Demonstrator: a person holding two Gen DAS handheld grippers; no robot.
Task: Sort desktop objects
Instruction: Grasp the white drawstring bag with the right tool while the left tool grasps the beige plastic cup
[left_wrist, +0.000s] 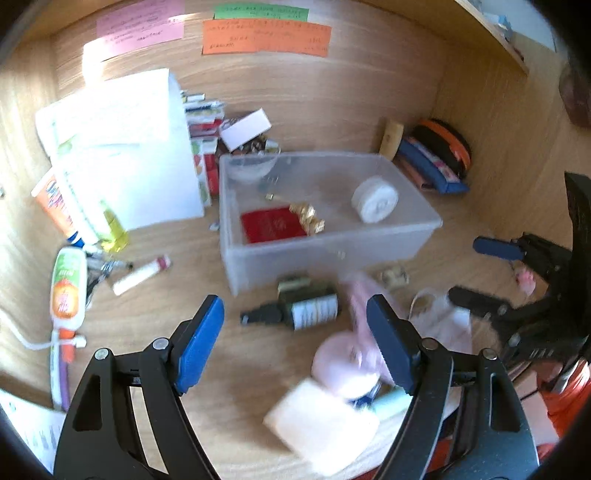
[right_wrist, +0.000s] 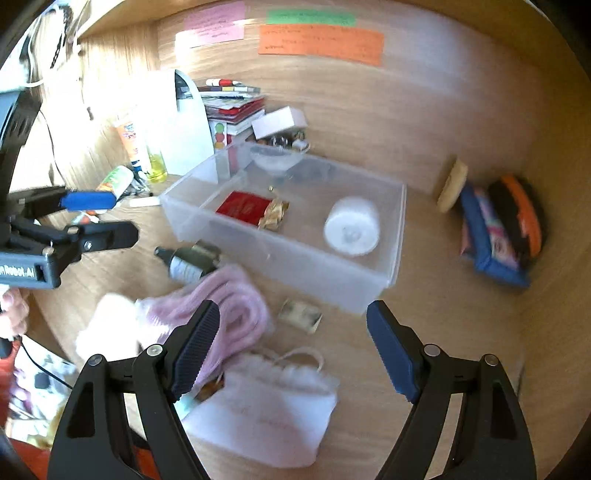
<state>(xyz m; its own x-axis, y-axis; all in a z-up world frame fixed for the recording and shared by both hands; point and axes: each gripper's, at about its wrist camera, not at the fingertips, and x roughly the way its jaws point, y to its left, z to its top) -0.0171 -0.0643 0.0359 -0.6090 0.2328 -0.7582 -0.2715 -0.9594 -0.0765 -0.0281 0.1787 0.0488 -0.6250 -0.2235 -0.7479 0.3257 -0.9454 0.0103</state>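
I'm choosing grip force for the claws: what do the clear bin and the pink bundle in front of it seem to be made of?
The bin looks like rigid frosted plastic: its contents show hazily through the walls. The pink bundle looks like soft fuzzy yarn or plush cord, looped in strands; motion blur leaves the fibre uncertain.

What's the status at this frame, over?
Left gripper open, empty, above dark spray bottle. Right gripper open, empty, over pink cord bundle. Clear bin holds white roll, red card. Nothing blocking.
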